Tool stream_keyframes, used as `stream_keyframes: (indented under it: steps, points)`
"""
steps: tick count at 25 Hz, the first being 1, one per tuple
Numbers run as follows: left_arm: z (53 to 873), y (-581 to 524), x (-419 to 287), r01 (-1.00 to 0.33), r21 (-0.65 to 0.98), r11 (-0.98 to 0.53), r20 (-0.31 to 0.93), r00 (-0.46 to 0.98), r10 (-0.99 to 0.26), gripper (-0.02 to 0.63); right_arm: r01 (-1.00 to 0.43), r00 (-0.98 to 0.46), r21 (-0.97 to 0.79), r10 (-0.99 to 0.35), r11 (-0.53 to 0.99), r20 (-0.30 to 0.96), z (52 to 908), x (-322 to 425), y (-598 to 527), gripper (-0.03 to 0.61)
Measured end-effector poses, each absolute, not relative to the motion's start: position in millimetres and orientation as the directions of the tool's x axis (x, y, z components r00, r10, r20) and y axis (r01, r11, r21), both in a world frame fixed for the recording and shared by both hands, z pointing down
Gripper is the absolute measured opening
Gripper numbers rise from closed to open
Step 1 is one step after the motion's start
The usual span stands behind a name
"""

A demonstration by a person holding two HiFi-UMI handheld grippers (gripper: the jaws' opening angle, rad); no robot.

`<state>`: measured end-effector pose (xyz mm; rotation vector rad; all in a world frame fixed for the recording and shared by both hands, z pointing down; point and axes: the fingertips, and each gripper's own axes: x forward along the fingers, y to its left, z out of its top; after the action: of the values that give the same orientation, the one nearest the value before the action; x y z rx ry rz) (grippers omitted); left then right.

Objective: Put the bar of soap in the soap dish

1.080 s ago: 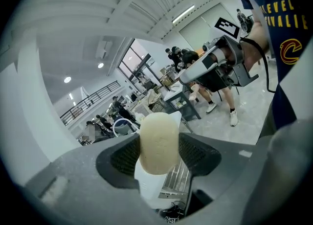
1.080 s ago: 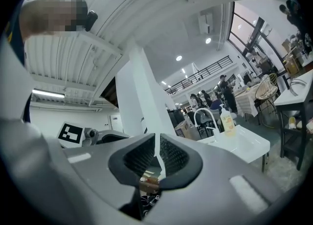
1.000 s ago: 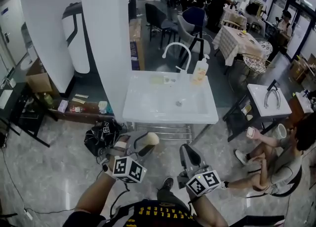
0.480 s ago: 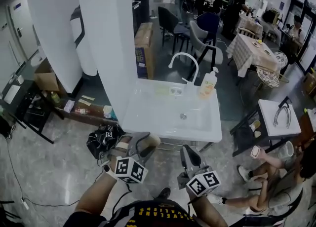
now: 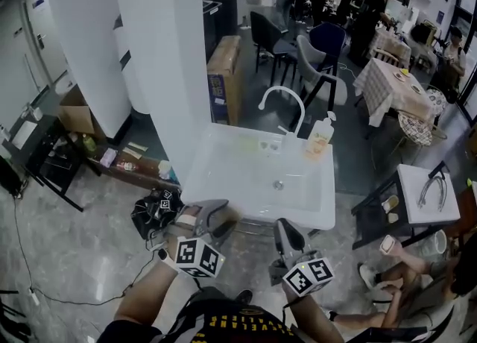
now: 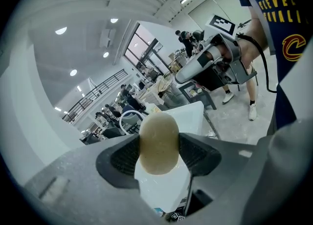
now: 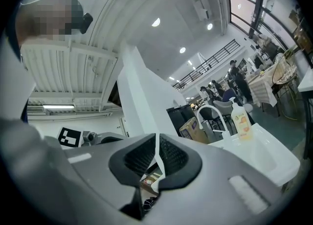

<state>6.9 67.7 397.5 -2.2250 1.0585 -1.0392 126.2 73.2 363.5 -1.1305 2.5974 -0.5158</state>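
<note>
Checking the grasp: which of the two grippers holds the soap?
The left gripper: its fingers clamp the beige soap, while the right gripper is shut with nothing between them.

Cool, even light from ceiling lamps (image 6: pixel 61 31) fills the hall, with daylight through tall windows (image 6: pixel 142 48); shadows are faint. The white sink (image 5: pixel 238 177) reads near blown-out in the head view and the glossy floor (image 5: pixel 67 259) carries pale streaks. Fisheye bending curves the pillar (image 5: pixel 168 58) and blackens both gripper views' corners; close up, the soap (image 6: pixel 159 143) sits soft, slightly out of focus
</note>
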Motion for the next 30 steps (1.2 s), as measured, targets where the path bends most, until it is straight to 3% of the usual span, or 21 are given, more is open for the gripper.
stream_keyframes:
  steps: [11, 30]
  points:
    - [412.5, 25.2, -7.8, -0.444, -0.667, -0.599, 0.462, 0.385, -0.799, 0.256, -0.632, -0.678, -0.456, -0.732, 0.627, -0.066, 386.7, 118.4, 32.7, 0.025]
    - [430.0, -122.9, -66.9, -0.427, -0.631, -0.648, 0.464, 0.461, -0.756, 0.256, -0.709, -0.595, -0.448, -0.803, 0.544, -0.034, 389.8, 69.2, -117.3, 0.026]
